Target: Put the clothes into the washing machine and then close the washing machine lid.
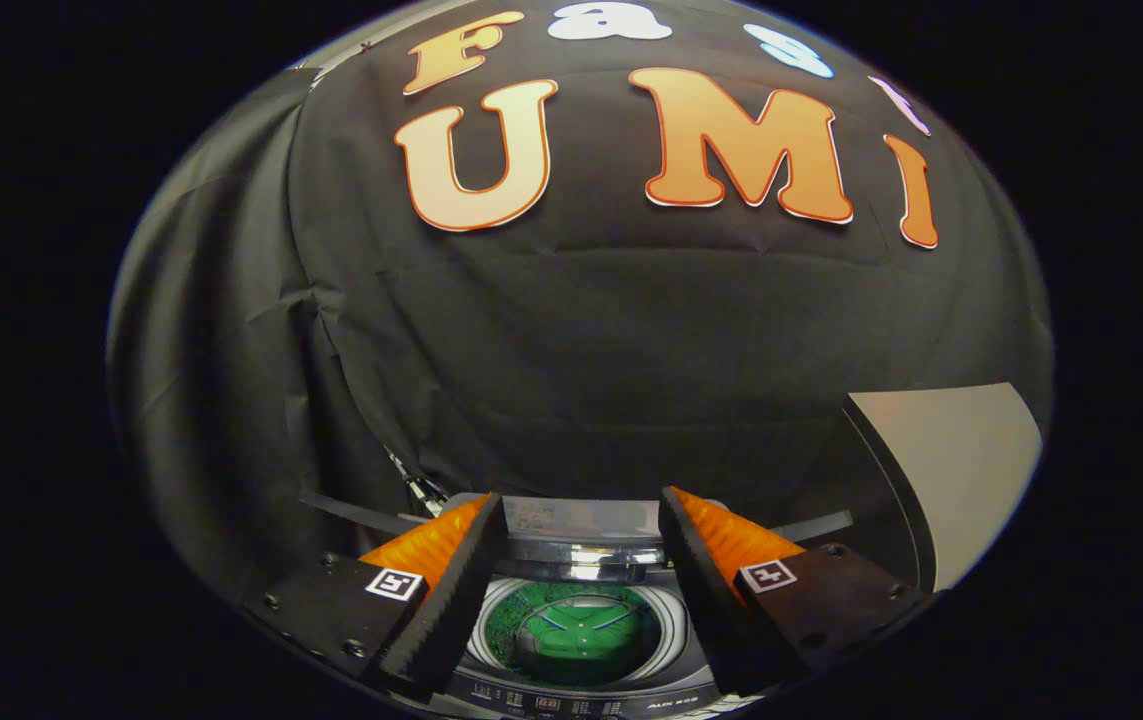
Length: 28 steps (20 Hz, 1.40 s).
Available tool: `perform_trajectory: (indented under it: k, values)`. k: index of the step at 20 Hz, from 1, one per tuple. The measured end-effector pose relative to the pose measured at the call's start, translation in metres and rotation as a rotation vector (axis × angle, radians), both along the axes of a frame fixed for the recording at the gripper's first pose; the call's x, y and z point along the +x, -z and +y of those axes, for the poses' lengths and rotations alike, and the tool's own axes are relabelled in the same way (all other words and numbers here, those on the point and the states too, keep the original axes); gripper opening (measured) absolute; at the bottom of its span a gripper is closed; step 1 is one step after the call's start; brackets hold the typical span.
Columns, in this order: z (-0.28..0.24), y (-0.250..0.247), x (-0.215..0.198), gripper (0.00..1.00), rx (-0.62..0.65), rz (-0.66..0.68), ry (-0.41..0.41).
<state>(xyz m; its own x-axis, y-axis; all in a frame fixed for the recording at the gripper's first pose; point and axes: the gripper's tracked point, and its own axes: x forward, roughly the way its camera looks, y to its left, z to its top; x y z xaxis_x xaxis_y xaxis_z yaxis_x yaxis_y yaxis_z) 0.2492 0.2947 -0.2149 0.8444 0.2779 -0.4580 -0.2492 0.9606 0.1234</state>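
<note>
Booth wall (571, 340): black cloth, creased, hanging behind everything and taking up most of the scene beyond the fingers.
Pale panel (961, 460): a flat light-coloured board with a dark edge, standing to the right, beyond the right finger; apart from the machine.
Washing machine (571, 690): top-loader, seen from above, lying below and between the fingers; its control strip runs along the near edge.
Lid (581, 522): raised, folded back at the far side of the opening, so the drum is uncovered.
Drum (671, 625): round, with a pale rim; nothing blocks the opening from above.
Clothes (576, 630): a green garment lying inside the drum, showing in the gap between the fingers.
Cables (421, 490): a few thin leads behind the machine on the left, against the cloth.
Gripper (581, 525): held above the machine, jaws spread wide, nothing between them; the fingers touch neither the garment nor the lid.
Marker tags (397, 583): small square printed tags, one on each finger base.
</note>
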Motion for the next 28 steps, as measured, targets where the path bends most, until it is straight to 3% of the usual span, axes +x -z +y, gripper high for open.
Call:
perform_trajectory:
  k: [6, 22, 28]
  values:
    - [0.002, 0.027, -0.015, 0.99, -0.005, 0.031, -0.015]
    - [-0.001, 0.164, -0.068, 0.98, -0.082, 0.35, -0.045]
    - [-0.001, 0.15, -0.073, 0.98, -0.055, 0.341, -0.033]
